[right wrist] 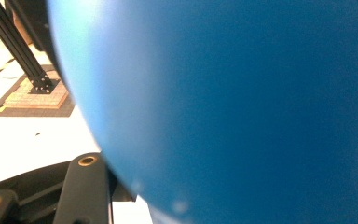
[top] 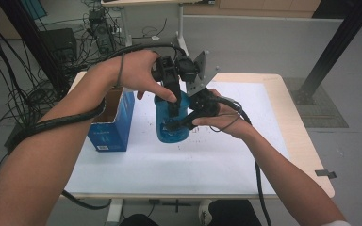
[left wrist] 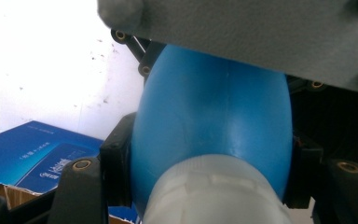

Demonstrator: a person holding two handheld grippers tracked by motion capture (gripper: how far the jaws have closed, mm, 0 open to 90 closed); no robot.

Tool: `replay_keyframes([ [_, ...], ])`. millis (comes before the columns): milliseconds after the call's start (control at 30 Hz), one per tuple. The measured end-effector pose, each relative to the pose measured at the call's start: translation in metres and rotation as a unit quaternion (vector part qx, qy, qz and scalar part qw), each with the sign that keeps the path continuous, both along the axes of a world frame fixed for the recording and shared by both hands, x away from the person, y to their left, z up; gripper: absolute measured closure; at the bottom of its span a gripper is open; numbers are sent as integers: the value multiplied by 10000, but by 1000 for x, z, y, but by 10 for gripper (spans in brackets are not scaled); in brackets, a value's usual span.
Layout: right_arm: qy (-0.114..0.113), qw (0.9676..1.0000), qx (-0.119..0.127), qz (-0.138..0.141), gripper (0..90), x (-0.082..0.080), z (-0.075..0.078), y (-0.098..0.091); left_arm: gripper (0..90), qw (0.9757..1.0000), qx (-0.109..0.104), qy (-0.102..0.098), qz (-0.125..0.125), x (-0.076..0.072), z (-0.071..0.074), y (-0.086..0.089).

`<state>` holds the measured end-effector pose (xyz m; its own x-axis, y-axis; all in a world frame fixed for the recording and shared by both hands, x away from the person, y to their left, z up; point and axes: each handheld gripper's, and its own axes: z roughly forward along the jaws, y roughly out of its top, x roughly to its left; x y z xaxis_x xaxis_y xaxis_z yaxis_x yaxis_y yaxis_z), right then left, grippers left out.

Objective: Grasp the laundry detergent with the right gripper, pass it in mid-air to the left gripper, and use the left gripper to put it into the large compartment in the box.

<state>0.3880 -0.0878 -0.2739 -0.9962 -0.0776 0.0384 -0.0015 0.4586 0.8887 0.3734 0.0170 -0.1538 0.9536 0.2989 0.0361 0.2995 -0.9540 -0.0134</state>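
My left forearm crosses from the lower left of the high view to its upper middle, where my left hand (top: pixel 139 73) tips the left gripper (top: pixel 173 109) downward, jaws clamped. My right forearm rises from the lower right; my right hand (top: pixel 221 120) holds the right gripper (top: pixel 172 126) level, pointing left.

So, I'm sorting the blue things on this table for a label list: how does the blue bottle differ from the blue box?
The blue bottle is rounded and smooth with a whitish neck; the blue box is flat-sided cardboard with white print. The bottle is gripped by the left gripper and the right gripper; the box stands untouched beside it. The box is open-topped with a torn edge. Both are blue and upright on the white table.
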Motion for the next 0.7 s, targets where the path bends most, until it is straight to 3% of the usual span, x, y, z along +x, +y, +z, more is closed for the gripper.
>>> replay_keyframes([
  [67,87,10000,21,0,399,-1,0,0,367,10000,-26,-15,13,0,0,0],
  [267,21,10000,20,-23,395,0,0,-1,367,10000,-37,-22,17,0,1,0],
  [700,113,9998,136,-30,362,0,2,-3,368,10000,-4,-50,31,0,0,1],
])
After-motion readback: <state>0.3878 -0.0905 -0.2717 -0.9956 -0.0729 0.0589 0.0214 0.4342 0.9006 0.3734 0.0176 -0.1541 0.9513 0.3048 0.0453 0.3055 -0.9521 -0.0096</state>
